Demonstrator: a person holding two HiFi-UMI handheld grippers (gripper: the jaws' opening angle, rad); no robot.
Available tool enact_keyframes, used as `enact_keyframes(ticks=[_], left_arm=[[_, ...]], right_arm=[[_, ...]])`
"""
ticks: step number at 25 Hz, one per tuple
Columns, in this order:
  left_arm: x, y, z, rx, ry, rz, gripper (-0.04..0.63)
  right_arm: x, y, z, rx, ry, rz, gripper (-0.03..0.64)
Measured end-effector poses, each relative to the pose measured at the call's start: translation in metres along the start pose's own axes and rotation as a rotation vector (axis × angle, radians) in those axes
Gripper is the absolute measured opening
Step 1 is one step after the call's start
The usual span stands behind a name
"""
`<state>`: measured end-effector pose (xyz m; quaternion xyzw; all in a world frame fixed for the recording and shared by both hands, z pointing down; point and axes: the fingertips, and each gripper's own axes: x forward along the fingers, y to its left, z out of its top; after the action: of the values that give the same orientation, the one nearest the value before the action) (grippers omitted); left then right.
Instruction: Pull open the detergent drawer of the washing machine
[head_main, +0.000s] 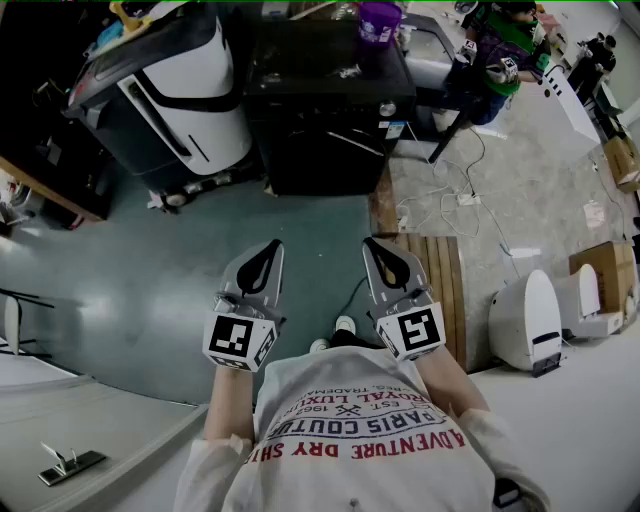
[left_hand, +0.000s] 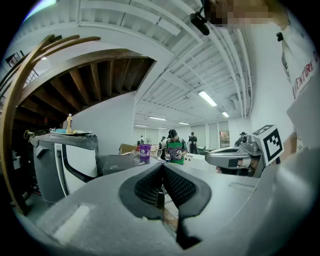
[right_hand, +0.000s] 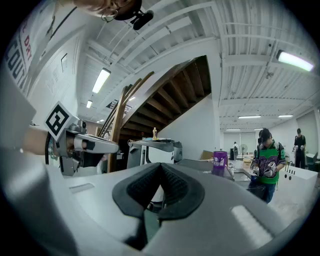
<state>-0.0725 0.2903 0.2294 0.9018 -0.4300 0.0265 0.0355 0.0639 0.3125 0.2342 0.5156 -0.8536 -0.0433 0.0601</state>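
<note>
Both grippers are held level and side by side in front of the person's printed T-shirt (head_main: 360, 440), above a green floor (head_main: 170, 270); the left gripper (head_main: 266, 250) is seen with its jaws brought fully together, the ribbed black pads meeting at the tip, and nothing is gripped between them; the right gripper (head_main: 373, 244) is likewise closed on itself and is seen to be empty; in each gripper view the other gripper's marker cube is shown alongside.

Across the floor, well apart from both grippers, a white appliance (head_main: 190, 85) with a dark grey top is stood at the left, and a black cabinet-like unit (head_main: 330, 115) is stood just beside it at the centre; a purple cup (head_main: 379, 20) is set on the black unit's top. The detergent drawer cannot be picked out on either unit, and which of the two is the washing machine cannot be told; neither is touched by a gripper.

Wooden boards (head_main: 440, 275) are laid on the floor to the right of the right gripper; cables (head_main: 450, 200) are trailed over the paler floor beyond them; a person in a green apron (head_main: 505, 55) is seen at the far right.
</note>
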Motion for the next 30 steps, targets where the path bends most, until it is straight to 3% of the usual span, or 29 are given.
enact_keyframes(ticks=[11,14,15,17,18,30], left_arm=[[0.010,-0.007,0.000,-0.007,-0.003,-0.010,-0.002],[0.014,-0.008,0.005,-0.010,-0.042,0.008,-0.005],[0.016,-0.008,0.008,-0.017,-0.061,0.018,0.021],[0.023,-0.009,0.014,-0.046,-0.081,0.019,0.248],[0.027,-0.008,0.014,-0.061,-0.083,0.019,0.318],[0.089,-0.006,0.015,-0.064,-0.078,0.087,0.324]], right_arm=[[-0.002,-0.016,-0.003,0.033,0.002,-0.022,0.000],[-0.003,-0.021,-0.005,0.054,-0.008,-0.027,0.001],[-0.003,-0.023,-0.006,0.063,-0.013,-0.026,0.002],[-0.002,-0.029,-0.006,0.065,-0.019,-0.023,0.002],[-0.001,-0.033,-0.006,0.059,-0.020,-0.021,0.002],[0.013,-0.102,-0.016,0.034,-0.024,0.012,0.002]])
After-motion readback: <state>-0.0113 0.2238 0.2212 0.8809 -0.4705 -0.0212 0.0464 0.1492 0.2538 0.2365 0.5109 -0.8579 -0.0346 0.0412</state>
